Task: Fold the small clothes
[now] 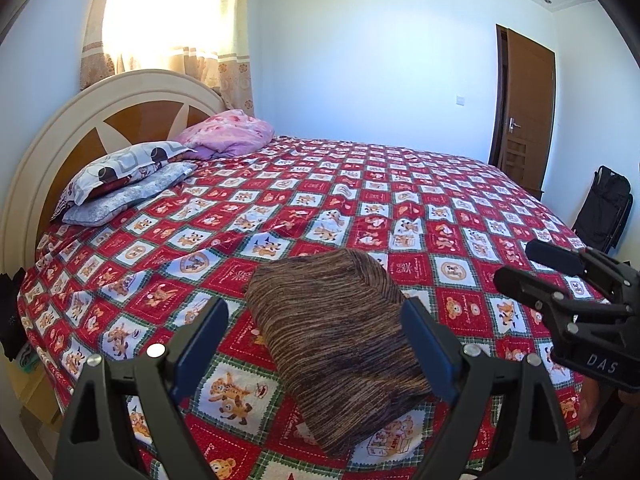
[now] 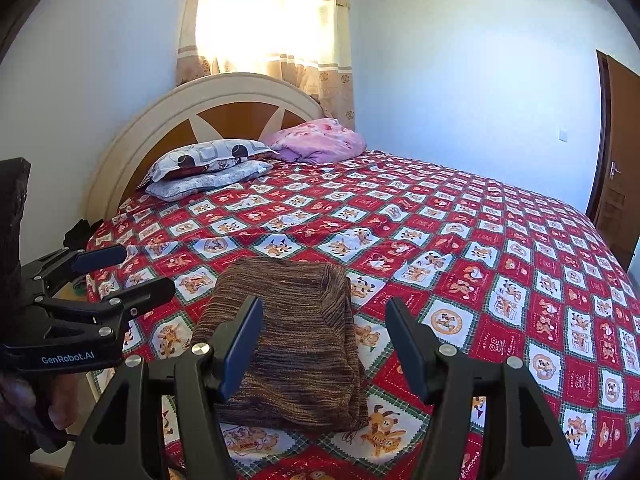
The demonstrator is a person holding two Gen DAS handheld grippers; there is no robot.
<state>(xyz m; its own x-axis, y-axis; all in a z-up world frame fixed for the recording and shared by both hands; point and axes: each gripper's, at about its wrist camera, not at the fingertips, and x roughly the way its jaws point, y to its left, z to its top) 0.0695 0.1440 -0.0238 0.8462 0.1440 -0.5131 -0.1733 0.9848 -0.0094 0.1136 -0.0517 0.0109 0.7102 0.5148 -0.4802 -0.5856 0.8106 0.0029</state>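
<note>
Brown striped knit garment [image 1: 340, 344] lies folded into a compact bundle on the bed [image 1: 400, 200], near the front edge of the red patchwork cover. In the left wrist view, the left claw [image 1: 316, 344] stands wide open, with its 2 blue pads on either side of the bundle; the right pad seems to be just beside the cloth edge, but whether it touches cannot be told. It holds nothing. The right claw [image 1: 528, 268] shows at the right side, above the cover and apart from the garment, its fingers parted with nothing between them. At the head of the bed, 2 grey patterned pillows [image 1: 128, 180] are stacked, and a pink pillow [image 1: 232, 132] lies beside them.

In the right wrist view, the right claw [image 2: 324, 344] is also wide open and empty. The folded garment [image 2: 288, 340] lies below it, more toward its left finger, which covers part of the cloth. The left claw [image 2: 136, 276] comes in from the left, open, beside the bundle and apart from it. A wooden door [image 2: 620, 152] is at the far right.
</note>
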